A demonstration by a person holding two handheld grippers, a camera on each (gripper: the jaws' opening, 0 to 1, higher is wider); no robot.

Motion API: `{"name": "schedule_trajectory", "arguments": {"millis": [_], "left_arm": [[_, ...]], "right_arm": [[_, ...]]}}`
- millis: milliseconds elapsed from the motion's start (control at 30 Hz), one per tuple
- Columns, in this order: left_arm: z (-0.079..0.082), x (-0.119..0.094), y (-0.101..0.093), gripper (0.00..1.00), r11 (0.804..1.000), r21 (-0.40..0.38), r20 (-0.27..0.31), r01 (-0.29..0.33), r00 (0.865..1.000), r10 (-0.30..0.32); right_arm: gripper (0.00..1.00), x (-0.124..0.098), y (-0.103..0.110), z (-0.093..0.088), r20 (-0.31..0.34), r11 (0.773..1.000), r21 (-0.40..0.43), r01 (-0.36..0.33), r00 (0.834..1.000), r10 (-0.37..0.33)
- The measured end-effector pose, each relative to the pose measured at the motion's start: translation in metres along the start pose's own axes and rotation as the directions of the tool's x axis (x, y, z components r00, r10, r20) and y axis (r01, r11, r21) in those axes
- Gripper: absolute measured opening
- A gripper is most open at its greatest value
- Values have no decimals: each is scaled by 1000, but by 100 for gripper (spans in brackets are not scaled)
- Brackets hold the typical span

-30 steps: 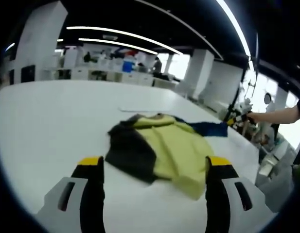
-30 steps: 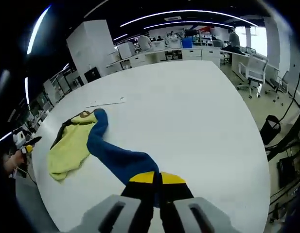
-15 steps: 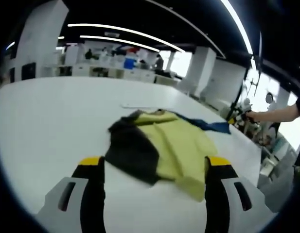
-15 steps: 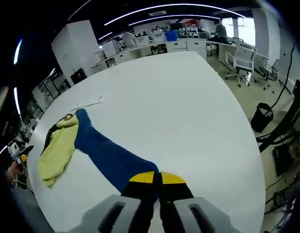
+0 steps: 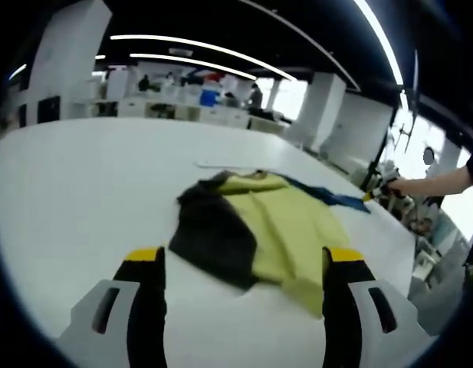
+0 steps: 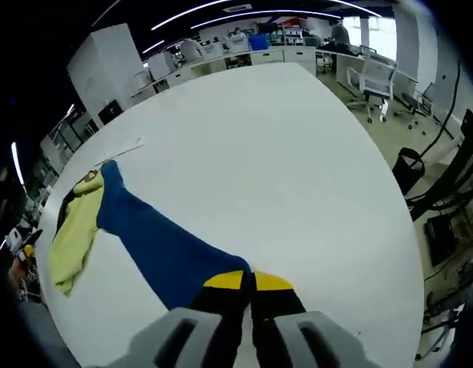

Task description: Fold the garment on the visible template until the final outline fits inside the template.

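Garment [image 5: 255, 234] lies on desk [image 5: 75, 184], 12 o'clock of left tool [image 5: 240, 264], jaws apart | right tool [image 6: 247, 282] clamps blue sleeve [image 6: 156, 249] | advice: draw sleeve taut and flat before folding over yellow body

no readable text, labels, numbers or signs

Left gripper [image 5: 240, 264], right gripper [image 6: 247, 282]: black jaws, yellow tips, grey housings with slots.
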State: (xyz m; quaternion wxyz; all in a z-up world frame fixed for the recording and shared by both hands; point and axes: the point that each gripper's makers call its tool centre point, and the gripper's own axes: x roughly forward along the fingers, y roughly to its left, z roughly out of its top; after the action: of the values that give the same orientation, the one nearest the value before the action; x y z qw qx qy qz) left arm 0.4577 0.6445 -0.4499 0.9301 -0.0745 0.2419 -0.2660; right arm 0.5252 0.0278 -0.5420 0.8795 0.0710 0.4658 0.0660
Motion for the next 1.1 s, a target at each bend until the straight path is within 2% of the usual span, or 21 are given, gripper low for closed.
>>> {"name": "schedule_trajectory", "arguments": {"millis": [133,167,300,400,433,567,667,700,733,800,900,967,1000,1100], "left_arm": [[1,1,-2,81,1000,0,2,3,1000,-3],[1,2,-2,81,1000,1,3,4,1000,-4],[2,3,-3,81,1000,-1,6,8,1000,-8],[1,4,-5,81,1000,1,4,12,1000,-12],[1,4,-5,81,1000,2,4,13,1000,-13],[1,4,-6,81,1000,2,3,15,1000,-15],[1,4,-6,81,1000,2,4,15,1000,-15],[2,4,-6,81,1000,2,5,16,1000,-16],[2,4,-6,81,1000,2,6,16,1000,-16],[2,4,-6,81,1000,2,6,16,1000,-16],[2,3,-6,81,1000,1,6,15,1000,-15],[1,2,-7,81,1000,1,5,15,1000,-15],[1,2,-7,81,1000,0,5,15,1000,-15],[0,2,-7,81,1000,0,2,17,1000,-17]], "right_arm": [[1,-4,-1,0,19,999,-37,12,1000,-12],[3,-6,-1,1,32,999,-36,15,999,-14],[22,-14,-1,5,83,997,-80,21,996,-14],[34,-20,5,8,112,993,-117,-1,994,14],[38,-22,9,11,138,987,-161,-17,990,39],[59,-30,19,10,155,974,-224,-31,986,67],[64,-35,27,10,170,961,-271,-46,981,95],[64,-38,29,7,155,948,-317,-39,984,92],[63,-39,32,8,168,938,-344,-37,981,100],[58,-42,37,1,133,911,-411,-42,986,105],[54,-45,50,-6,115,903,-421,-84,983,145],[48,-46,56,-12,90,872,-479,-102,982,164],[45,-44,57,-20,49,861,-495,-116,986,161],[40,-42,64,-30,19,850,-505,-148,983,182]]}}
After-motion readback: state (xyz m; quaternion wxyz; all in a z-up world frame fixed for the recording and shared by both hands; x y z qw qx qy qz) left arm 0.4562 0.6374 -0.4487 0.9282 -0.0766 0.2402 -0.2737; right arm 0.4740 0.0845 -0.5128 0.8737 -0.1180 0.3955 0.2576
